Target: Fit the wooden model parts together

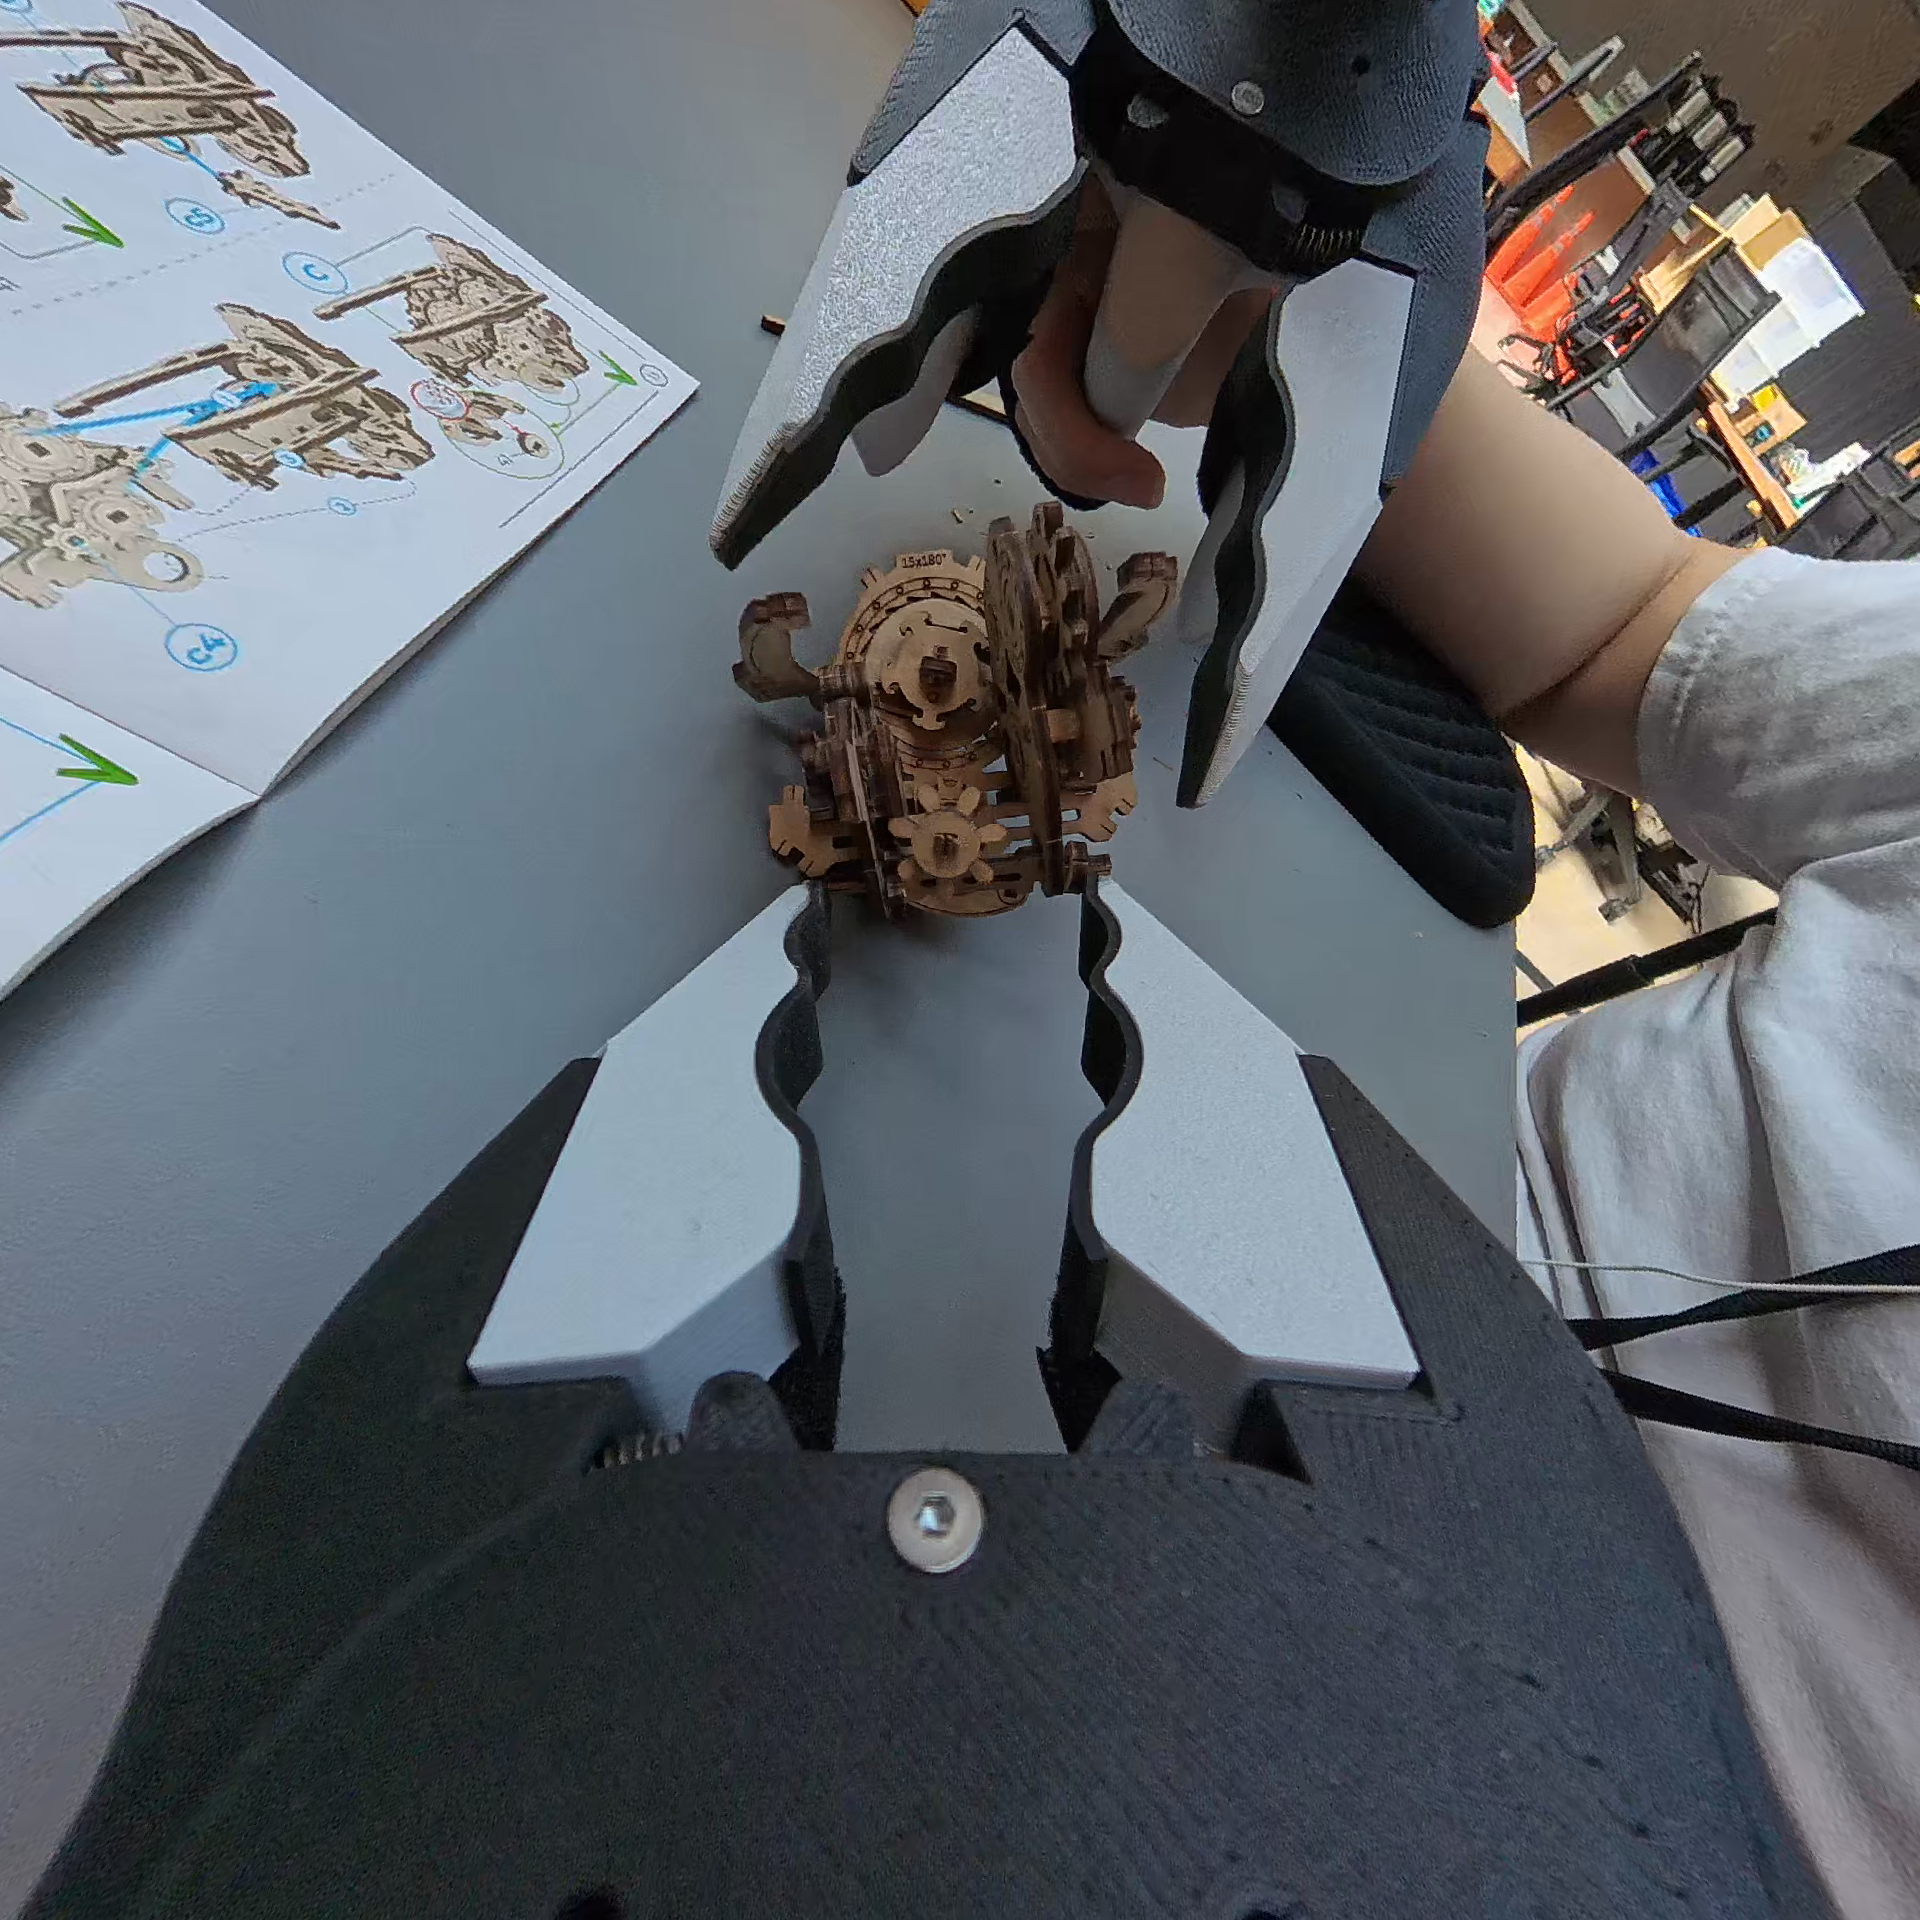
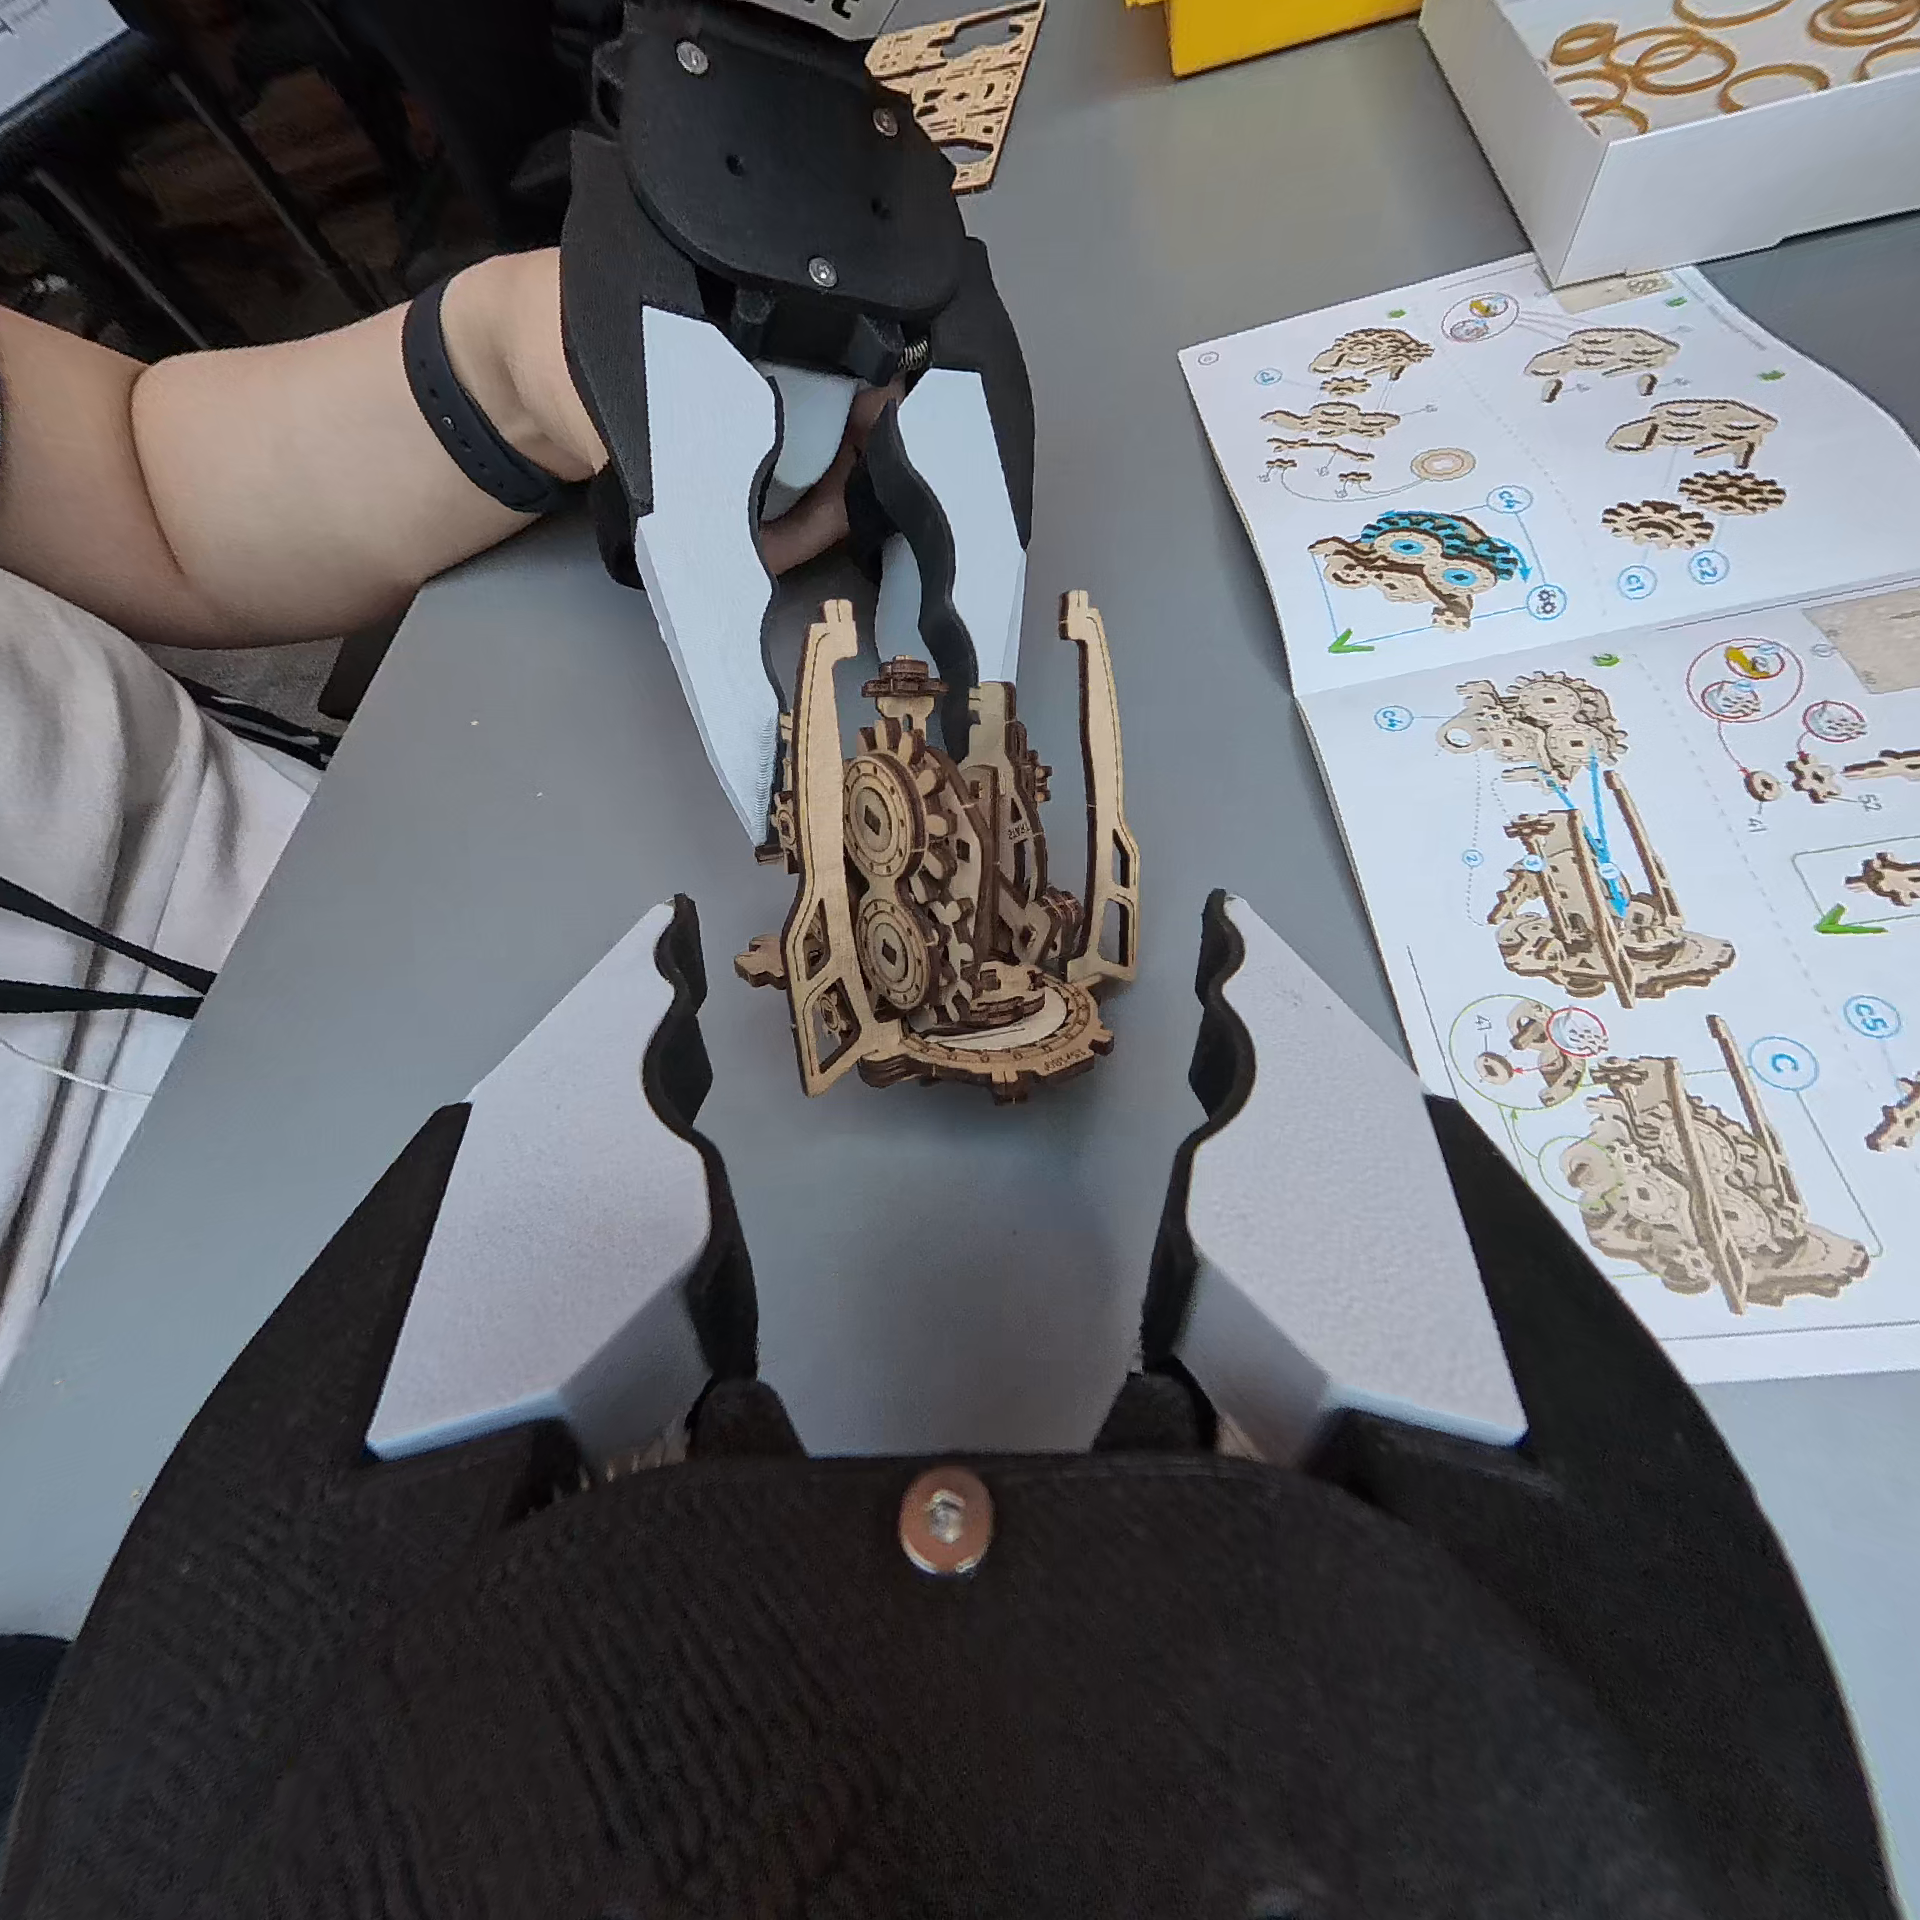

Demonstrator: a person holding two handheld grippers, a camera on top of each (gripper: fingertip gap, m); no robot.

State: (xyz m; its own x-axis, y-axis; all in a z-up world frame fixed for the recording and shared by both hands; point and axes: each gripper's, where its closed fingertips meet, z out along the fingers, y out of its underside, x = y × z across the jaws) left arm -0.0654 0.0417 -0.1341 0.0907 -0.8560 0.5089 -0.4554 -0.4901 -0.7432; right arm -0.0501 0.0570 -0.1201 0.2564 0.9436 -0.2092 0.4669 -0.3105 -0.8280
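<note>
A partly built wooden model [image 1: 945,717] of gears and plates stands on the grey table [image 1: 468,1039]. In the right wrist view the wooden model [image 2: 945,883] shows two tall side arms and a round toothed base. My left gripper [image 1: 951,899] is closed on the model's near end, one fingertip against each side. In the right wrist view the left gripper [image 2: 868,748] reaches in from the far side. My right gripper [image 2: 948,909] is wide open and empty just short of the model. In the left wrist view the right gripper [image 1: 961,670] hangs over the model, its fingers spread either side.
An open instruction booklet [image 1: 260,416] lies beside the model; it is on the right in the right wrist view [image 2: 1610,831]. A white box of wooden rings [image 2: 1662,156], a cut wooden sheet [image 2: 956,83] and a yellow box [image 2: 1247,31] sit further back. The table edge [image 1: 1512,935] is close, by the person's sleeve. The tips of both grippers are at nearly the same place.
</note>
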